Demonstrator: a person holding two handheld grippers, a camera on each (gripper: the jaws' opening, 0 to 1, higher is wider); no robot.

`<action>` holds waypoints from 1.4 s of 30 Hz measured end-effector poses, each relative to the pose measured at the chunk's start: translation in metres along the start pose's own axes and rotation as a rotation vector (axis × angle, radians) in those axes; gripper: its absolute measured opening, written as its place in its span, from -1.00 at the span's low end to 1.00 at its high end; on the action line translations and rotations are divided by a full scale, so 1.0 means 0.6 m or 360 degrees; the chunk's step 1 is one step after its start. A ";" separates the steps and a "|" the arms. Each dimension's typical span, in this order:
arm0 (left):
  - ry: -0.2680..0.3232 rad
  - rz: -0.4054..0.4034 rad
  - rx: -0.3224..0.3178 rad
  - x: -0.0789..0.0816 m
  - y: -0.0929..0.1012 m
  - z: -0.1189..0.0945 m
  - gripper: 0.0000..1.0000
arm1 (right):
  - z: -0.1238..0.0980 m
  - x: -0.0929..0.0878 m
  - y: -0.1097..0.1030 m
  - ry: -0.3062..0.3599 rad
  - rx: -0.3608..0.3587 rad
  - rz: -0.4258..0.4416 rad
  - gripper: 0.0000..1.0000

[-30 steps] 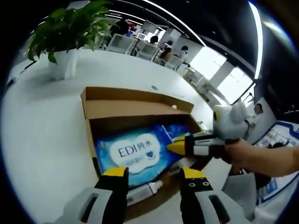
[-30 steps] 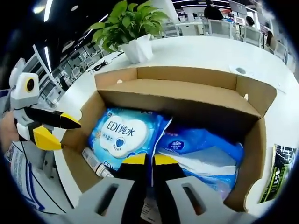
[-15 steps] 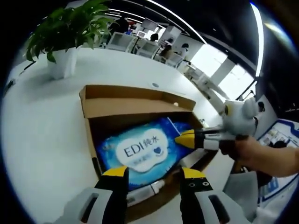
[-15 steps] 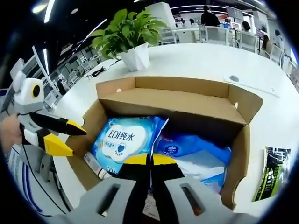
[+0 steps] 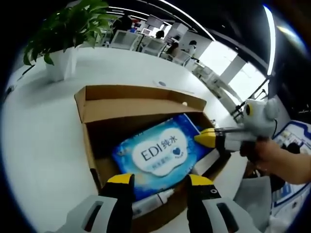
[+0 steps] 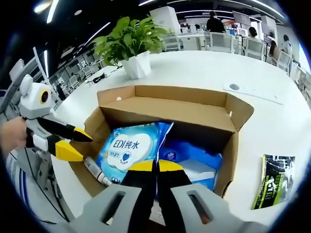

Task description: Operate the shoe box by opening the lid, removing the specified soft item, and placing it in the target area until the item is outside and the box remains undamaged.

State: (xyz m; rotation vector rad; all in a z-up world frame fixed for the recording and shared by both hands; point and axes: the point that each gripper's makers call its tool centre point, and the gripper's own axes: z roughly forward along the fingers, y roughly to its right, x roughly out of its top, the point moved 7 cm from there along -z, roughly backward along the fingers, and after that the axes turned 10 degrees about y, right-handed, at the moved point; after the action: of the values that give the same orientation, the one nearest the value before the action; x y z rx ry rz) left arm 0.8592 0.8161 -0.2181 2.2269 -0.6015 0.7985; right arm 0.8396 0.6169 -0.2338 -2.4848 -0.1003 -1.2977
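An open cardboard shoe box rests on a white table. A blue wipes pack with a white "EDI" label is tilted up inside it. My right gripper is shut on the pack's edge; in the left gripper view it reaches in from the right, its yellow tip on the pack's right side. My left gripper is open, held over the box's near wall, and appears at the left of the right gripper view, beside the box.
A second blue pack and a white tube lie in the box. A potted plant stands behind it. A dark green packet and a white strip lie on the table. People sit at desks far behind.
The right gripper has drawn the wipes pack upward, so it sits higher and more tilted in the box. Both cameras have pulled back a little. The left gripper stays open.
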 end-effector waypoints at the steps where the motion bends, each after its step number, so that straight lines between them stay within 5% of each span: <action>1: -0.0001 0.0003 0.0000 0.001 0.000 0.001 -0.13 | -0.001 0.001 0.002 0.0004 -0.0003 -0.0001 -1.00; 18: -0.0069 -0.0016 0.0018 -0.003 -0.009 0.044 -0.27 | -0.038 -0.009 0.030 0.0065 -0.0033 0.0056 -1.00; 42: -0.0157 -0.0041 0.0145 -0.005 -0.025 0.087 -0.62 | -0.035 -0.021 0.040 0.0073 -0.0036 0.0099 -1.00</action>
State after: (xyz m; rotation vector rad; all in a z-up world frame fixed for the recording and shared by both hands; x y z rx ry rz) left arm 0.8850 0.7885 -0.2569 2.3633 -0.5930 0.7194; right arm 0.8210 0.5886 -0.2389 -2.4553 0.0023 -1.3361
